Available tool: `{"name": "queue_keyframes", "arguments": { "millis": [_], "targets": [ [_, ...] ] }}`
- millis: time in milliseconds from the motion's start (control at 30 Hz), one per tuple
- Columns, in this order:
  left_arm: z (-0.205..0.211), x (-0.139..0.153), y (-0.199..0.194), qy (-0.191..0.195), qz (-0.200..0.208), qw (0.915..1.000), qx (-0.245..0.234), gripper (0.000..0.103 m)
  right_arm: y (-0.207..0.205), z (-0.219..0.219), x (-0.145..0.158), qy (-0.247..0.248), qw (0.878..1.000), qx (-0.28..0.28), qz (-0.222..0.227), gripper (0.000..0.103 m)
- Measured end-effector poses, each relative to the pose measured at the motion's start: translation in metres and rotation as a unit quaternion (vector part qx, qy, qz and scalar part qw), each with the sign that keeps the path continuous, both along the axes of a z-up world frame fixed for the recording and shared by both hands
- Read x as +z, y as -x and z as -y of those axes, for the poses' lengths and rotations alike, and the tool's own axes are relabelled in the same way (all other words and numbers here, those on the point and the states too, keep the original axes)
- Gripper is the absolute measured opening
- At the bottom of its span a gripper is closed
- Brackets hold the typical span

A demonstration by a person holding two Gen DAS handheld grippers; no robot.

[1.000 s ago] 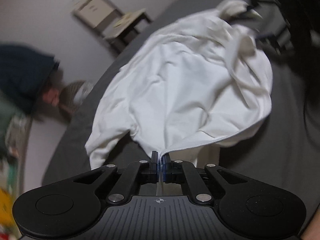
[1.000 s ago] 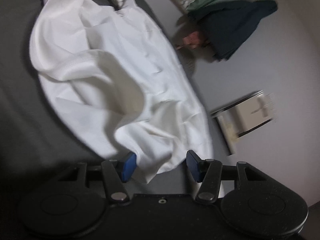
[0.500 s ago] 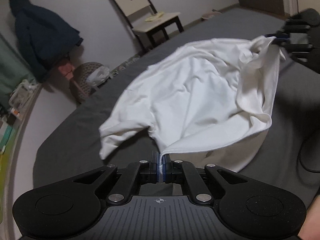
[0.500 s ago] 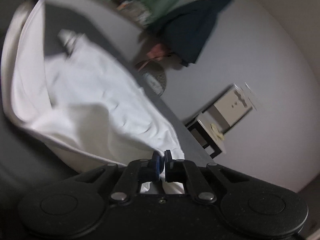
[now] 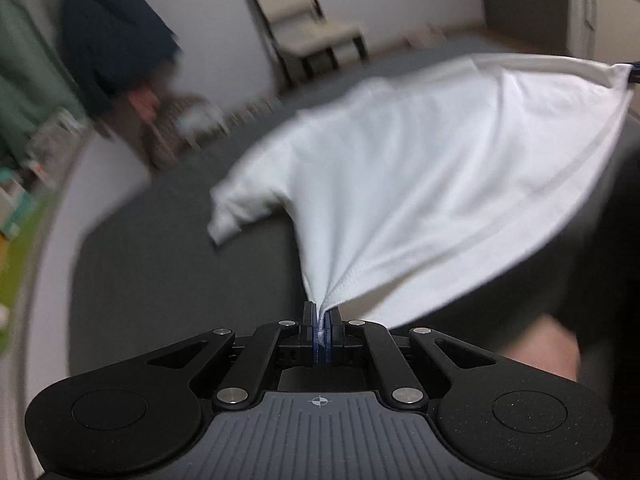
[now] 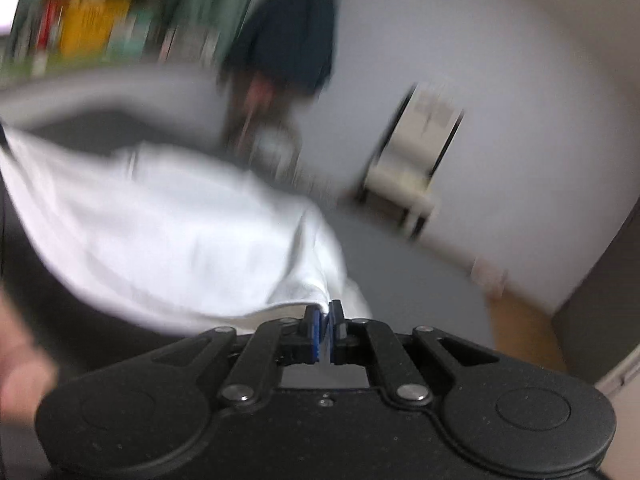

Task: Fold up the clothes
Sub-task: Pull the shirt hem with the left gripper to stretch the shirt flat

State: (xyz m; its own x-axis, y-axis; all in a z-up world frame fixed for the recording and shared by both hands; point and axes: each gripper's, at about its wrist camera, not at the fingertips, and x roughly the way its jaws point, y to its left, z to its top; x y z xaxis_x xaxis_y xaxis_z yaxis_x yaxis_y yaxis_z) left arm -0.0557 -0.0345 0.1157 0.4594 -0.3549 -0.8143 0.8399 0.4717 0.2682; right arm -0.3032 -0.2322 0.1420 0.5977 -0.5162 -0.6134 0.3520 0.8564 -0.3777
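White cloth fills the middle of both views: a white shirt [image 5: 420, 184] stretched in the air between the two grippers, above a dark grey surface [image 5: 160, 280].

Nearest in the left wrist view, the left gripper [image 5: 322, 320] sits at six o'clock with its jaws pressed together on a stitched hem corner of the shirt. From that pinch the fabric fans out toward one and two o'clock, where its far corner ends at a small dark blue tip at the frame's edge; whether that is the other gripper cannot be told. A sleeve [image 5: 236, 212] hangs off toward nine o'clock.

In the right wrist view, the right gripper [image 6: 325, 322] is likewise at six o'clock, its blue pads clamped on a thin edge of the shirt [image 6: 168, 236], which spreads from there toward nine and ten o'clock.

The left view alone shows the hem stitching and the sleeve clearly, plus a blurred patch of skin [image 5: 540, 352] at four o'clock. The right view alone shows a strip of wooden floor [image 6: 520, 328] at three o'clock and yellow and green clutter at eleven.

Farther back, both views show a chair [image 5: 304, 28] against the pale wall and a dark navy garment [image 5: 108, 32] hanging there, all smeared by motion blur.
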Motion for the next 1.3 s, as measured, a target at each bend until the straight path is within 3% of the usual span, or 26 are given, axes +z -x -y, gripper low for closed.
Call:
{"name": "queue_keyframes", "arguments": {
  "millis": [100, 200, 300, 400, 467, 533, 600, 733, 767, 833, 967, 1033, 1167, 1300],
  "targets": [
    [0.008, -0.034, 0.005, -0.050, -0.017, 0.9981, -0.032, 0.003, -0.009, 0.018, -0.048, -0.050, 0.995, 0.008, -0.090, 0.005],
    [0.021, -0.035, 0.000, -0.042, 0.016, 0.9979, -0.047, 0.003, -0.025, 0.028, -0.065, -0.057, 0.991, 0.030, -0.117, 0.005],
    [0.024, -0.016, -0.005, -0.009, 0.071, 0.9963, -0.048, 0.003, -0.036, 0.028, -0.046, -0.027, 0.995, 0.039, -0.086, 0.005],
    [0.018, -0.015, 0.003, -0.014, 0.122, 0.9888, -0.084, 0.003, -0.036, 0.031, -0.034, -0.017, 0.997, 0.036, -0.062, 0.005],
    [0.014, -0.035, 0.011, -0.057, 0.114, 0.9845, -0.121, 0.003, -0.040, 0.035, -0.057, -0.039, 0.990, 0.050, -0.125, 0.005],
    [0.008, -0.059, 0.014, -0.089, 0.077, 0.9840, -0.134, 0.003, -0.042, 0.033, -0.084, -0.048, 0.979, 0.065, -0.185, 0.005],
    [0.008, -0.062, 0.012, -0.079, 0.085, 0.9845, -0.131, 0.003, -0.039, 0.040, -0.090, -0.052, 0.980, 0.065, -0.183, 0.005],
    [0.008, -0.036, -0.007, 0.005, 0.153, 0.9845, -0.086, 0.003, -0.031, 0.054, -0.058, -0.020, 0.997, 0.032, -0.063, 0.005],
    [0.005, -0.029, -0.009, 0.027, 0.178, 0.9795, -0.090, 0.003, -0.030, 0.056, -0.055, -0.019, 0.998, 0.028, -0.060, 0.005],
    [-0.002, -0.029, -0.004, 0.025, 0.208, 0.9683, -0.136, 0.003, -0.027, 0.060, -0.051, -0.021, 0.998, 0.024, -0.061, 0.005],
    [-0.010, -0.068, 0.005, -0.056, 0.129, 0.9702, -0.197, 0.003, -0.022, 0.055, -0.080, -0.072, 0.981, 0.058, -0.168, 0.005],
    [-0.010, -0.085, 0.013, -0.077, 0.097, 0.9656, -0.229, 0.003, -0.024, 0.049, -0.086, -0.094, 0.973, 0.068, -0.199, 0.005],
    [-0.001, -0.100, 0.024, -0.098, 0.063, 0.9579, -0.263, 0.003, -0.032, 0.041, -0.090, -0.123, 0.959, 0.104, -0.234, 0.005],
    [0.002, -0.107, 0.029, -0.120, 0.060, 0.9535, -0.270, 0.004, -0.043, 0.044, -0.094, -0.136, 0.948, 0.127, -0.260, 0.005]
  ]
}}
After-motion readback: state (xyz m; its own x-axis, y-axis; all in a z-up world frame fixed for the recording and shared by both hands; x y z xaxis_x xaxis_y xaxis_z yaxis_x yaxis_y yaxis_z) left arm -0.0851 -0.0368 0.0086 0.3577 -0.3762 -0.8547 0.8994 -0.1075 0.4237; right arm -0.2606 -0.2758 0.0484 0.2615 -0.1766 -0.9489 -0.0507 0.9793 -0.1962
